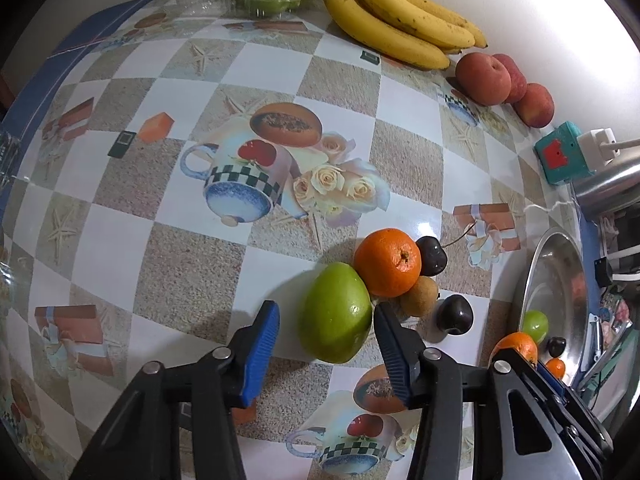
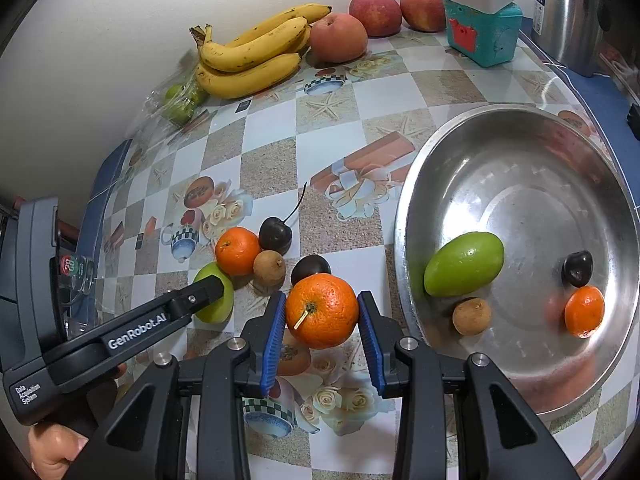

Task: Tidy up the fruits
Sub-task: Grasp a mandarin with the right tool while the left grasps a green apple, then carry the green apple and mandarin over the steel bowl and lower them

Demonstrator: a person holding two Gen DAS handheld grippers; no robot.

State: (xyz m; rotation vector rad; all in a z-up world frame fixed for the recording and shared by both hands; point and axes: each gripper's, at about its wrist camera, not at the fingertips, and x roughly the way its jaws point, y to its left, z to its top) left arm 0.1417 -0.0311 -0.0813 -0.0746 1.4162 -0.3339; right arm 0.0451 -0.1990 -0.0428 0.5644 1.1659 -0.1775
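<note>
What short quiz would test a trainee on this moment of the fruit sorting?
1. True or false: the right gripper is clamped on an orange.
2. How many fruits lie in the metal bowl?
3. Which fruit sits between the open fingers of the left gripper? A lemon; B green fruit; C pear.
Key: 1 true; 2 four; 3 B.

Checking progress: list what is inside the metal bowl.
Inside the metal bowl: a green fruit, a small brown fruit, a dark cherry and a small orange. Nothing hides its floor in the right wrist view.
</note>
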